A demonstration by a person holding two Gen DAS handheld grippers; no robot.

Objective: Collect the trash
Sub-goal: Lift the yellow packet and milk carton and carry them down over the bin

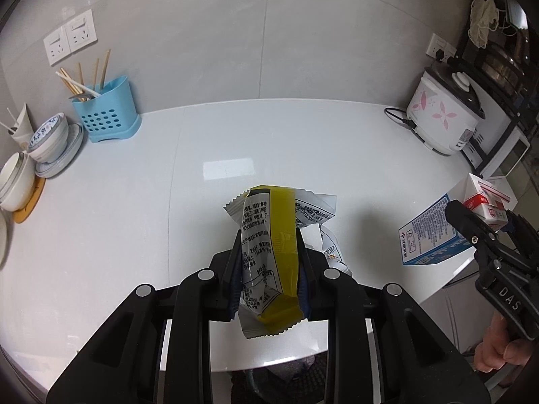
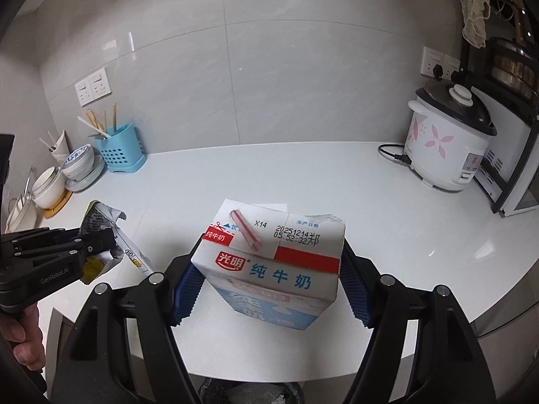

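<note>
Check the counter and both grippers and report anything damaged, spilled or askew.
No spill shows. The snack wrapper in the left gripper is torn open and crumpled; the milk carton in the right gripper has a ragged torn top corner.

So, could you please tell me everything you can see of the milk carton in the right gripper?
The milk carton is a box of coated paperboard, white on top, pale blue on its sides, with a red band, blue Chinese lettering and a printed date. A red-and-white striped straw lies across its top. One top corner looks torn. It is held clear above the white countertop, tilted, clamped on both sides by the right gripper and its blue ribbed pads.
</note>
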